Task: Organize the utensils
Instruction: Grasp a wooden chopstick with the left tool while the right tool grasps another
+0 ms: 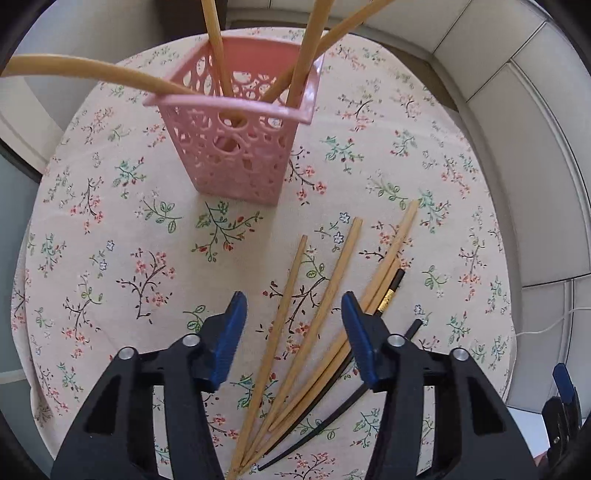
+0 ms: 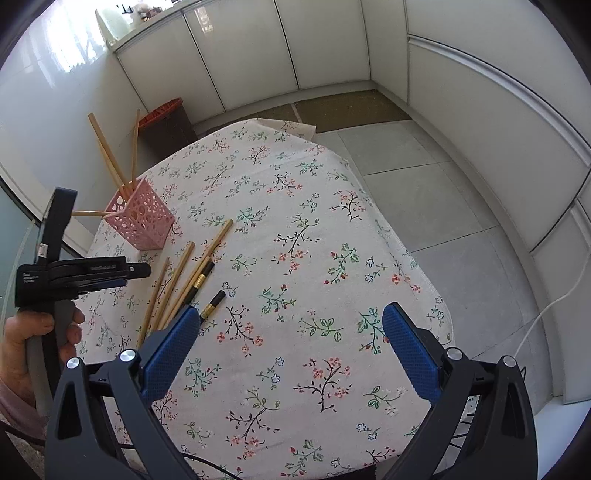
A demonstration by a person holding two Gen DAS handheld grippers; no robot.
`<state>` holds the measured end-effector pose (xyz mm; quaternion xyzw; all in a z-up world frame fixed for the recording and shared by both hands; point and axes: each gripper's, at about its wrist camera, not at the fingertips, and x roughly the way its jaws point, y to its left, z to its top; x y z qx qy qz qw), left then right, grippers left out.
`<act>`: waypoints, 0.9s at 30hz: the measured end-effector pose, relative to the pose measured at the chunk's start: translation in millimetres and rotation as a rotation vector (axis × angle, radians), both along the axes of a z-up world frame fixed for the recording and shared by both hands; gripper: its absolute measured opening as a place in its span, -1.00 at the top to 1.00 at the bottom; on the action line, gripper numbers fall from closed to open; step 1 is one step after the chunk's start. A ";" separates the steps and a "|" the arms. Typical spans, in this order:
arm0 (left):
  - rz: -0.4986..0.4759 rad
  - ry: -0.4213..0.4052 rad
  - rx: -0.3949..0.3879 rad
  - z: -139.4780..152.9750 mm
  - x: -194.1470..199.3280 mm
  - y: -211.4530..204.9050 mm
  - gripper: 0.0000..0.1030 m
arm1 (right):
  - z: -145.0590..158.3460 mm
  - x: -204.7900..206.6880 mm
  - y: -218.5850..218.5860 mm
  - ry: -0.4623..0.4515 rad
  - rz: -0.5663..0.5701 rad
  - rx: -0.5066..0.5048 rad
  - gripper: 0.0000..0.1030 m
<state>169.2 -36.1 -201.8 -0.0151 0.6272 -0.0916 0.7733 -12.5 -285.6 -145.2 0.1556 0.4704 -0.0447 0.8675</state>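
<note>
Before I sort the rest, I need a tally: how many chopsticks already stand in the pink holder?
4, all in the pink holder: one leaning far left over the rim, one upright at the back left, and two leaning right. None seem hidden.

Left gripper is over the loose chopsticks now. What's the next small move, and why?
Probably lower the left gripper and close on one wooden chopstick. Its jaws stand open above the loose chopsticks on the tablecloth, gripping nothing, while the pink holder already has four. The right gripper is open and empty.
</note>
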 end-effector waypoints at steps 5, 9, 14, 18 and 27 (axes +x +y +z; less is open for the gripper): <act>-0.003 -0.019 0.034 -10.6 8.1 -8.6 0.25 | -3.5 4.7 -2.5 0.014 0.004 -0.002 -0.87; -0.009 -0.001 0.064 -24.3 16.0 -12.4 0.54 | -6.9 9.8 -1.9 0.028 0.005 0.002 -0.87; -0.024 -0.003 0.090 -35.8 18.3 -12.3 0.85 | -10.0 22.6 5.2 0.045 0.010 -0.002 -0.87; -0.045 -0.032 0.093 -33.5 11.7 -9.7 0.88 | -10.3 50.0 16.1 0.051 0.012 -0.027 -0.87; -0.069 -0.163 0.022 34.6 -31.8 19.2 0.91 | -40.6 146.7 42.1 0.189 -0.013 0.095 -0.83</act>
